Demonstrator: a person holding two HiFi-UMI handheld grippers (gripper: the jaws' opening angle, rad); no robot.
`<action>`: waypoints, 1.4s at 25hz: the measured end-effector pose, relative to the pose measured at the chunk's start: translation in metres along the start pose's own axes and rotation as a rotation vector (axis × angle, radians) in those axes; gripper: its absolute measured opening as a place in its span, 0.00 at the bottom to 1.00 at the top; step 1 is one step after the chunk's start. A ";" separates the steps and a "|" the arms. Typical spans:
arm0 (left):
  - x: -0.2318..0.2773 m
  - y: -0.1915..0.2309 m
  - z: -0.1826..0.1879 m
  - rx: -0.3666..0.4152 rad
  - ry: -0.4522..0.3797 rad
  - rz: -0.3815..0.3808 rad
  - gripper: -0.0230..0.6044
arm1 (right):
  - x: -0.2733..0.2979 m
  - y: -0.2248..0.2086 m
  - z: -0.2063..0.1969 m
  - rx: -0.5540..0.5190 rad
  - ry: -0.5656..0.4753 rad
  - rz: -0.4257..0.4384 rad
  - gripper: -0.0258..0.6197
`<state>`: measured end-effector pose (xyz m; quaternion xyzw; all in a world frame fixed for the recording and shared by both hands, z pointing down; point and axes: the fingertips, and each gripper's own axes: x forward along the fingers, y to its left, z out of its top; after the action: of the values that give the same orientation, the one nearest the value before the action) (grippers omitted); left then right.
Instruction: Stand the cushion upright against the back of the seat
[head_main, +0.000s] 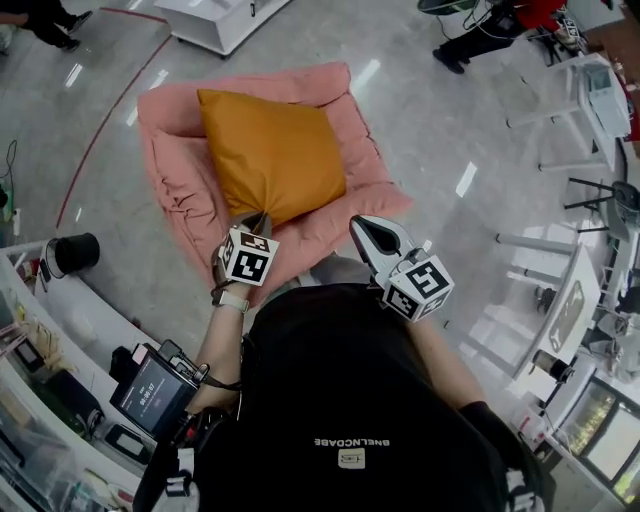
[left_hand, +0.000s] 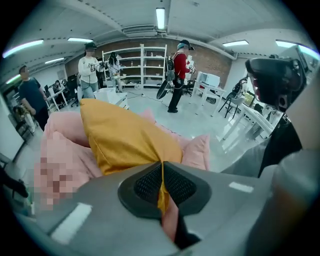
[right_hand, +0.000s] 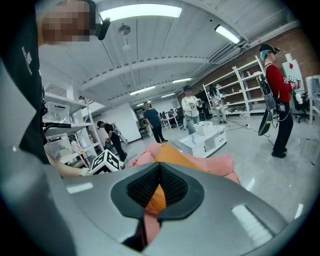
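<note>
Head view, starting at the far left: a round black bin (head_main: 75, 252) stands on the grey floor, well apart from the action. Moving in, the pink padded fabric floor seat (head_main: 168, 190) sprawls on the floor, and the mustard-yellow square fabric cushion (head_main: 272, 150) lies across its middle, one corner pointing down toward the person. The left gripper (head_main: 262, 220) is right on that near corner, its marker cube facing up. The left gripper view confirms the grip: the jaws are clamped tight, with a thin fold of the cushion (left_hand: 125, 137) pinched between the ribbed black pads (left_hand: 145, 184). From there the cushion slopes up and away over the pink seat (left_hand: 62, 132). Across to the right, the right gripper (head_main: 360, 226) hovers by the seat's near right corner, clear of the cushion. The right gripper view shows its jaws pressed fully together with nothing held. The orange-yellow cushion (right_hand: 177, 159) and the seat (right_hand: 222, 165) lie out beyond its tips, and the left gripper's cube sits off to the left. At the far right of the head view, white tables (head_main: 600, 100) stand on the floor.
</note>
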<state>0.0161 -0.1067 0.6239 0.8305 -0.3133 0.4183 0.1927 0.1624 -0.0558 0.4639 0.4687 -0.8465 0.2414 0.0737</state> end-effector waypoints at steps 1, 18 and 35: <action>-0.007 -0.004 -0.003 -0.005 0.000 0.000 0.09 | 0.005 0.004 0.001 -0.003 0.010 0.022 0.04; -0.077 -0.022 -0.038 -0.315 -0.102 0.139 0.07 | 0.238 0.031 -0.015 -0.201 0.366 0.289 0.39; -0.039 0.036 -0.089 -0.355 0.045 0.333 0.44 | 0.367 0.055 -0.077 -0.302 0.662 0.260 0.63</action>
<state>-0.0772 -0.0672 0.6459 0.7110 -0.5102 0.4011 0.2707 -0.0922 -0.2729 0.6411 0.2382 -0.8553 0.2597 0.3798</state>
